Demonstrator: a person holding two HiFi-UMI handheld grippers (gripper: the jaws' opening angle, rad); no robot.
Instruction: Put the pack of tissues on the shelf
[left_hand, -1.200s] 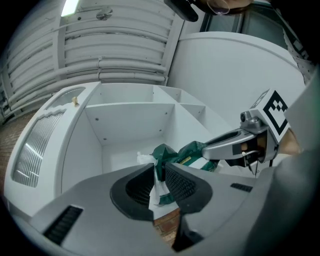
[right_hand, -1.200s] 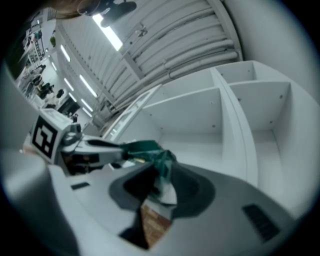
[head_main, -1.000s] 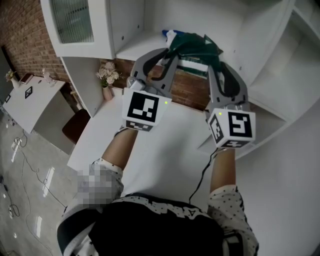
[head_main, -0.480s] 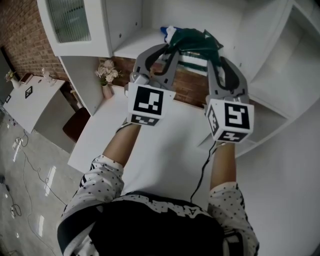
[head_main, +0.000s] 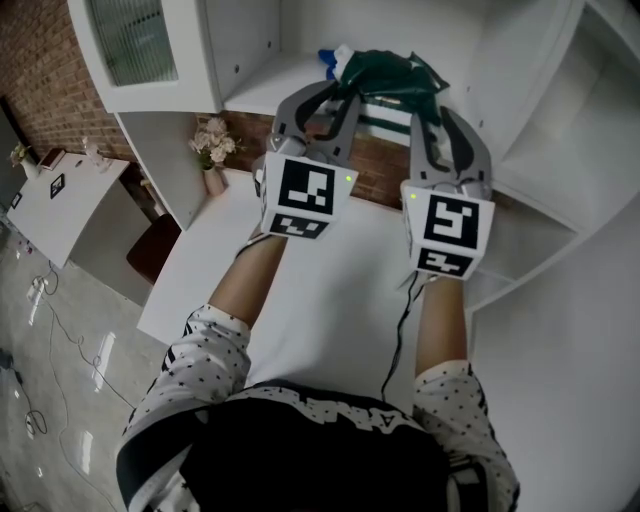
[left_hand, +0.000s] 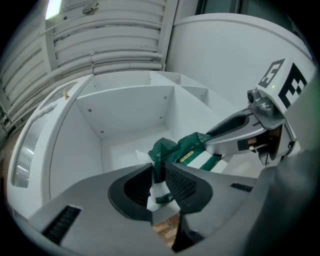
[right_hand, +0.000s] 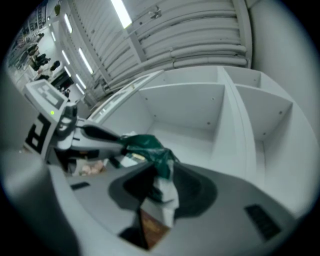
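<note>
The pack of tissues (head_main: 385, 75), in a dark green and white wrapper, hangs at the front edge of the white shelf (head_main: 265, 88), held up between both grippers. My left gripper (head_main: 338, 88) is shut on the pack's left end, and the wrapper (left_hand: 170, 150) bunches between its jaws. My right gripper (head_main: 432, 100) pinches the right end. Its jaws are opening slightly, with crumpled wrapper (right_hand: 159, 165) still pressed between them. In the left gripper view the right gripper (left_hand: 235, 132) reaches in from the right. The shelf compartment (right_hand: 190, 135) behind the pack looks bare.
A white table (head_main: 330, 300) lies below my arms, against a brick wall. A vase of flowers (head_main: 212, 152) stands at its far left corner. A glass-door cabinet (head_main: 140, 45) hangs at left. Upright shelf dividers (right_hand: 235, 130) stand at right. A small side table (head_main: 60, 200) sits far left.
Both grippers have risen and moved forward with the pack, bringing it closer to the shelf's front edge. The two marker cubes have drawn a little nearer each other.
</note>
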